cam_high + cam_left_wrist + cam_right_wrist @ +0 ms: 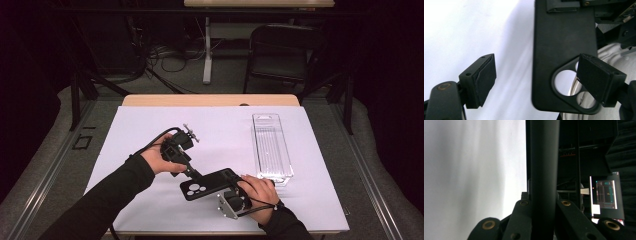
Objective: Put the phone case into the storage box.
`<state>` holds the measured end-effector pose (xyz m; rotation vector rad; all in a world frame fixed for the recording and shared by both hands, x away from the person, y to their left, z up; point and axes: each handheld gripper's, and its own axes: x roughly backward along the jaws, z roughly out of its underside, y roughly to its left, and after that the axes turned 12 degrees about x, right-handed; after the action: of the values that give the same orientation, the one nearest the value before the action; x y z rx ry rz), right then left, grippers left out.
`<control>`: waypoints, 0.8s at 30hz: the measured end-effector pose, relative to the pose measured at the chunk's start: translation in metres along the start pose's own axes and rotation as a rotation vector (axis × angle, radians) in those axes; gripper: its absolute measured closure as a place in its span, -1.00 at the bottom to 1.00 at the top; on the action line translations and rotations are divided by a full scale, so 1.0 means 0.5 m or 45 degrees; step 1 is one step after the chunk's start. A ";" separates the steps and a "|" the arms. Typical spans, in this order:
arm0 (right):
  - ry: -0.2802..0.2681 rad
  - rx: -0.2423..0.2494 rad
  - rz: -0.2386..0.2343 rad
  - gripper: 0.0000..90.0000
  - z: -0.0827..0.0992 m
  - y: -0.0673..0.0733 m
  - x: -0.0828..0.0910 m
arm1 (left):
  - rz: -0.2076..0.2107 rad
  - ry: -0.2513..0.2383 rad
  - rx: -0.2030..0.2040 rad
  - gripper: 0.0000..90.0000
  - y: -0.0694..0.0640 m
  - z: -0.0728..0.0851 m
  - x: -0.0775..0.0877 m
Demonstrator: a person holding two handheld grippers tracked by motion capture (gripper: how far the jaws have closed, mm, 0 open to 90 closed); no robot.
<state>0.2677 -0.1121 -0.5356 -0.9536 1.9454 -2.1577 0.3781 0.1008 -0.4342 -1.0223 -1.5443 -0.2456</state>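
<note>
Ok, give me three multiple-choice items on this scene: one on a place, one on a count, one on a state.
1. Where does the clear plastic tray lie?
A. right part of the table
B. left part of the table
C. on the floor

2. How many round holes show in the black phone case in the high view?
A. one
B. three
C. six

3. How is the right gripper?
A. wide open over the tray
B. shut on the phone case
C. lying loose on the table

Answers: 1 A, the tray sits right of both hands. 2 B, three holes show at the case's left end. 3 B, its jaws clamp the case's edge, while the left gripper stands open.
</note>
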 end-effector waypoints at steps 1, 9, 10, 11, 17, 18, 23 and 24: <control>-0.005 -0.016 0.000 0.95 0.000 0.000 0.000 | 0.005 -0.012 0.006 -0.63 0.005 0.002 0.002; -0.062 -0.133 -0.033 0.95 0.004 -0.009 0.004 | 0.006 -0.079 0.050 -0.58 0.033 0.017 0.018; -0.052 -0.148 -0.045 0.95 0.005 -0.010 0.006 | 0.003 -0.088 0.054 -0.58 0.035 0.019 0.021; -0.064 -0.163 -0.048 0.95 0.007 -0.010 0.005 | 0.003 -0.097 0.059 -0.58 0.038 0.021 0.024; -0.091 -0.236 -0.092 0.95 0.016 -0.019 0.009 | -0.017 -0.136 0.066 -0.57 0.049 0.034 0.041; -0.100 -0.249 -0.096 0.95 0.018 -0.021 0.009 | -0.020 -0.146 0.071 -0.57 0.051 0.037 0.043; -0.135 -0.320 -0.128 0.95 0.029 -0.030 0.011 | -0.028 -0.176 0.054 -0.52 0.058 0.050 0.058; -0.147 -0.334 -0.135 0.95 0.031 -0.031 0.011 | -0.026 -0.188 0.057 -0.50 0.058 0.052 0.060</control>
<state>0.2761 -0.1252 -0.5193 -1.2179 2.2039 -1.8786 0.3833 0.1491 -0.4260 -1.0081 -1.6866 -0.1520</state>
